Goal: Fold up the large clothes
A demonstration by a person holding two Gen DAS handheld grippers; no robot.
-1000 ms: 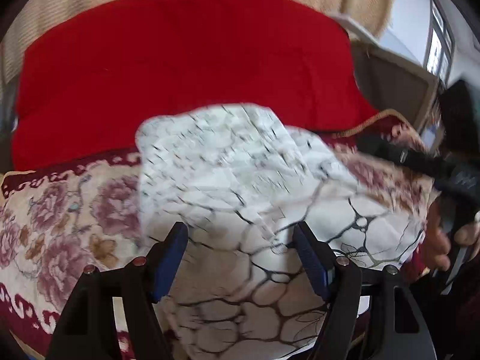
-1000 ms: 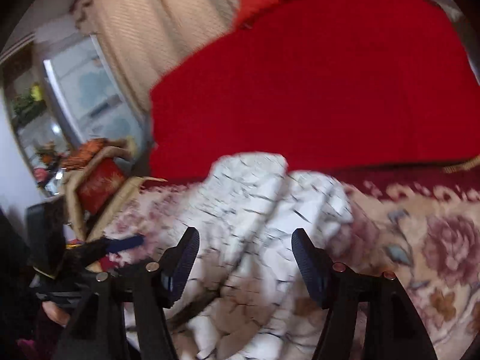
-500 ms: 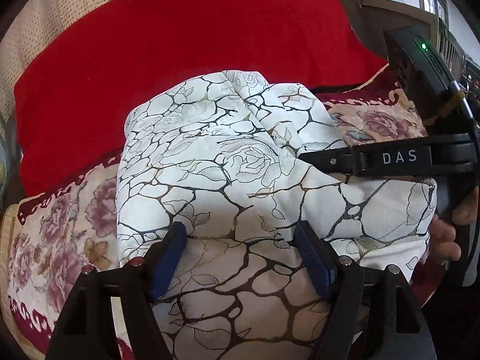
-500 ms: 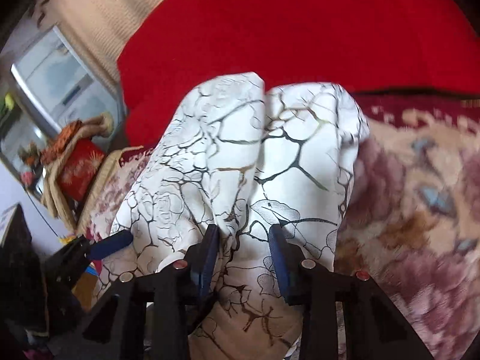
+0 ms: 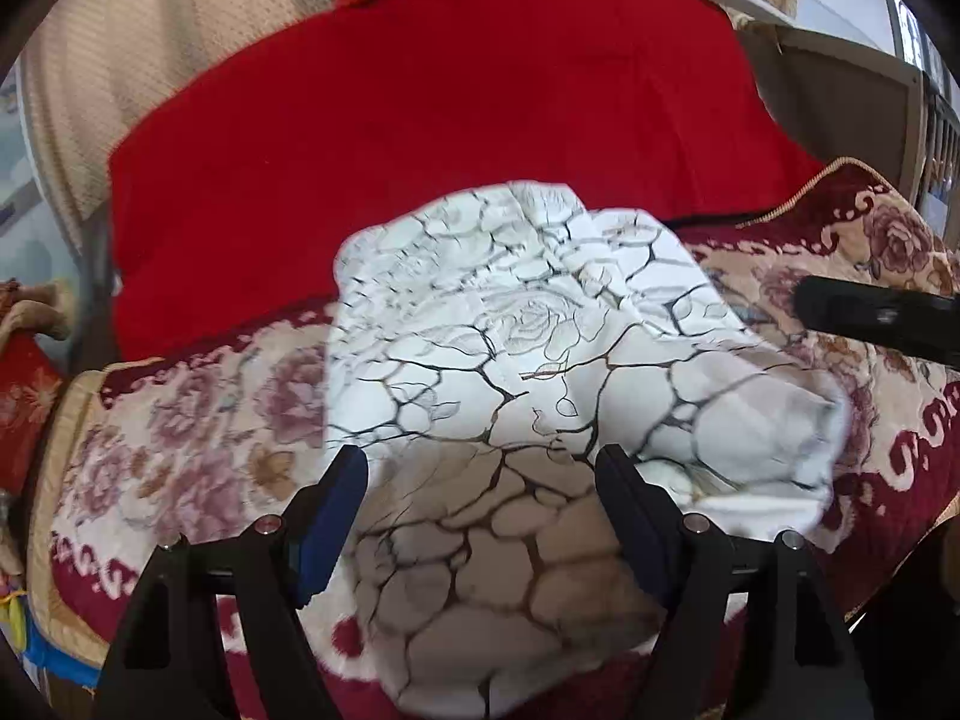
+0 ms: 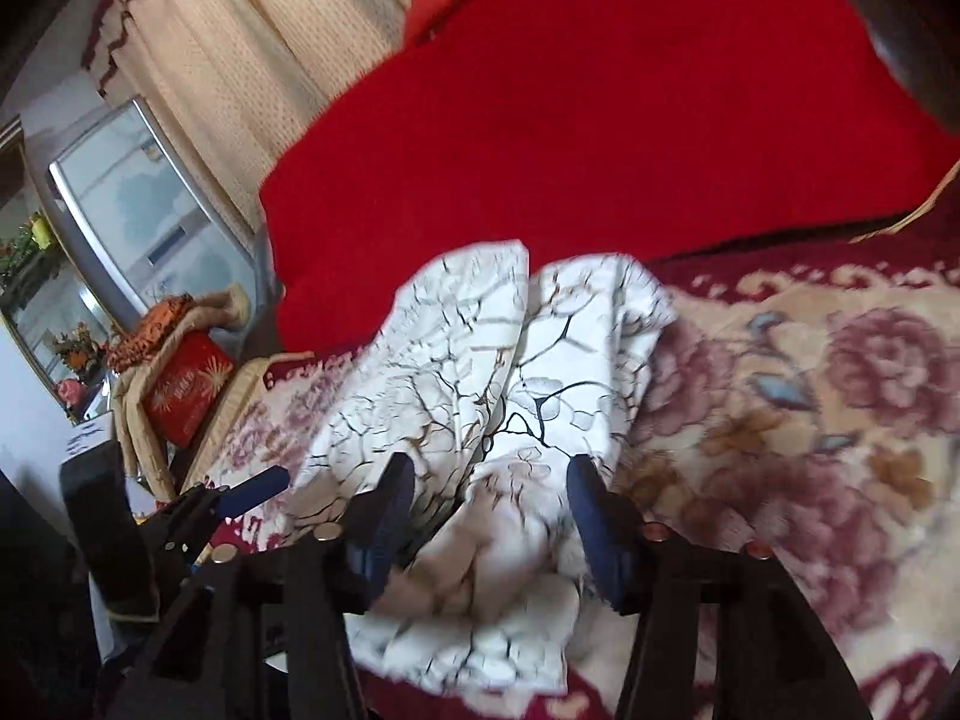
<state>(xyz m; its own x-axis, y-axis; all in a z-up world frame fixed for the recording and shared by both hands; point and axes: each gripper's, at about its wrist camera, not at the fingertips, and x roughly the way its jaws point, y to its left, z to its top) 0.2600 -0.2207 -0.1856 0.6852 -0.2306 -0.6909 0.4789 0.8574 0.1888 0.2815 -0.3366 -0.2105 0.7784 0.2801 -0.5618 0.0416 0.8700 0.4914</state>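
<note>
Fabric fills both wrist views: a white garment [image 5: 540, 372] printed with dark branching lines and faint roses lies bunched on a floral blanket [image 5: 198, 420] of cream, pink and maroon. Behind the blanket rises a broad red cloth [image 5: 432, 120], and behind that a beige textured curtain [image 5: 150, 30].

In the left wrist view, the left gripper [image 5: 483, 498] points down at the near part of the garment. Its blue-padded jaws stand wide and are opening; the cloth lies under and between them, but the pads do not press on it. At the right edge the tip of the right gripper [image 5: 876, 321] shows as a dark bar (blurred) over the blanket, just beside the garment's right side.

In the right wrist view, the right gripper [image 6: 492, 510] sits over the garment's near edge, where two folded lobes [image 6: 528, 330] lie side by side. Its jaws are about halfway apart and opening; cloth lies between them, though the pads stand clear of it. The fabric nearest the camera is smeared with motion blur. At lower left the left gripper [image 6: 240, 495] reaches in, one blue pad visible at the garment's left side. Farther left stand a red box [image 6: 186, 387] and a glass-fronted cabinet [image 6: 132, 204].
</note>
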